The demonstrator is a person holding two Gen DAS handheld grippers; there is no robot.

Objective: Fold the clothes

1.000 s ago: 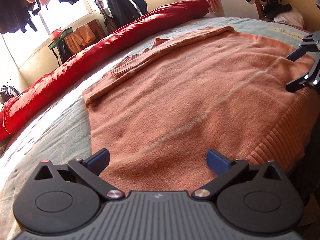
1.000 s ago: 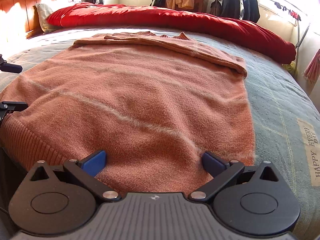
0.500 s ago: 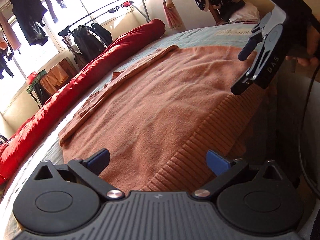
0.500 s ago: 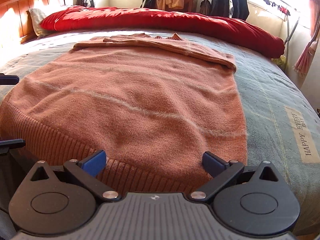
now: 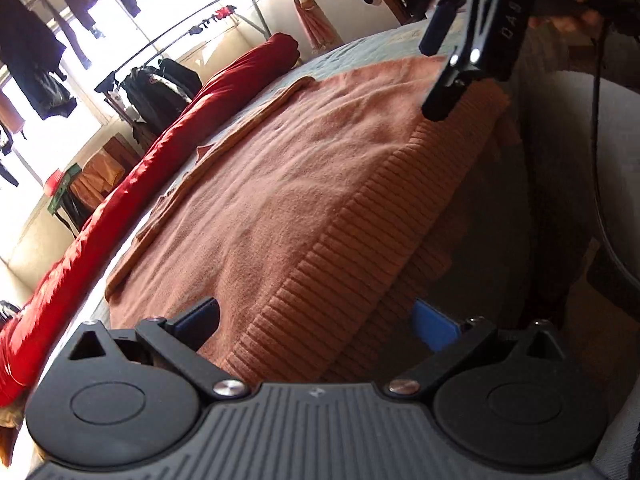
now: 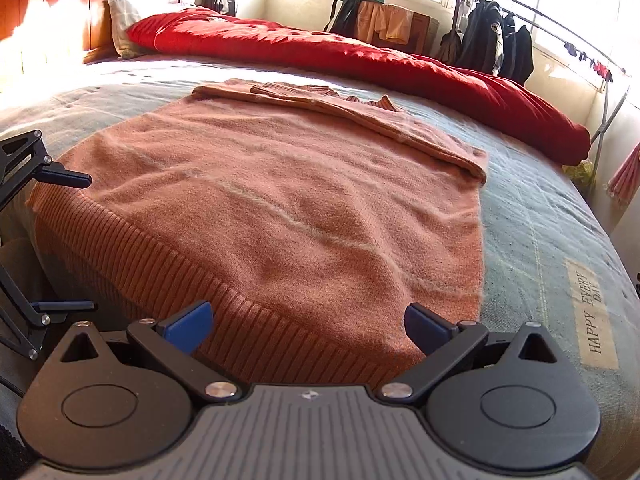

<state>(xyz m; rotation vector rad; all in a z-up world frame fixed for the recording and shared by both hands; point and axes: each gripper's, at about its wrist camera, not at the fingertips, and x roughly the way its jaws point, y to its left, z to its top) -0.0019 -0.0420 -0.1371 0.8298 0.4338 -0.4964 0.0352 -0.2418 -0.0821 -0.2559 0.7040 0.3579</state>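
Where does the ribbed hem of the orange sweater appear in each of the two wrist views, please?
Left wrist view: the ribbed hem runs diagonally from bottom centre to upper right, draped over the bed edge.
Right wrist view: the ribbed hem sweeps from mid left to bottom centre, just ahead of the fingers.
Shared landmark: the red duvet beyond the sweater.

We record a home bedroom. Bed [image 6: 540, 216] with wooden headboard [image 6: 80, 4], pillow [image 6: 120, 28] and red duvet [image 6: 360, 60]; beside the windows we note a clothes rail [image 6: 560, 36] hung with dark jackets [image 6: 496, 44].
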